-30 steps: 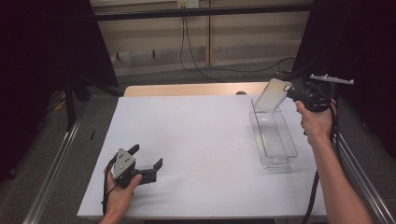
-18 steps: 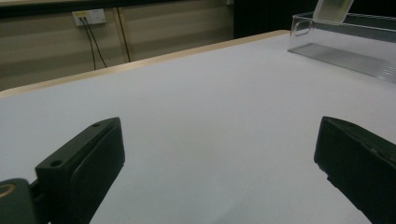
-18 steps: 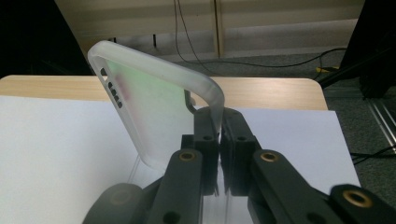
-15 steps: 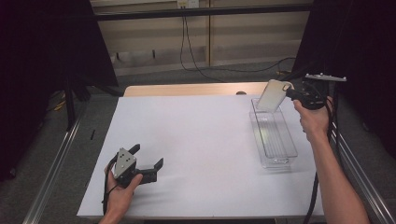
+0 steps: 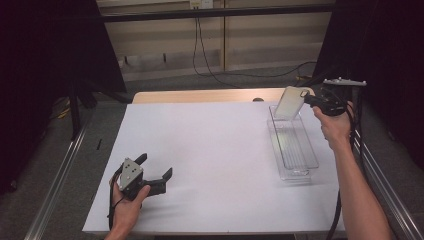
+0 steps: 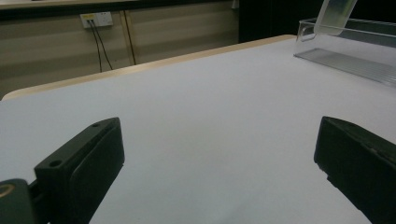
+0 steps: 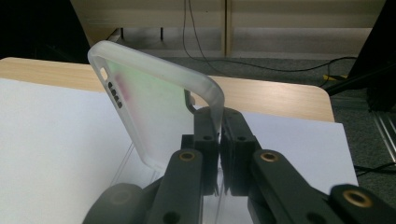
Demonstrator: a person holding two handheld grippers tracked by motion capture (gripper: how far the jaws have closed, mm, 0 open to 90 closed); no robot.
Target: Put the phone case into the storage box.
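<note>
The right tongs (image 5: 309, 100), held at the far right of the white-covered table (image 5: 215, 150), are clamped on one edge of a translucent, frosted soft-plastic phone case (image 5: 291, 102). In the right gripper view the case (image 7: 154, 107) stands tilted, its rounded corner pinched between the two black jaws, which are pressed nearly together. The case hangs over the far end of a clear, long rectangular plastic tray (image 5: 294, 145) that lies lengthwise near the table's right edge; whether the case touches the tray cannot be told. The left tongs (image 5: 156, 171) rest at the near left of the table with jaws spread wide and nothing between them, well apart from the tray.
</note>
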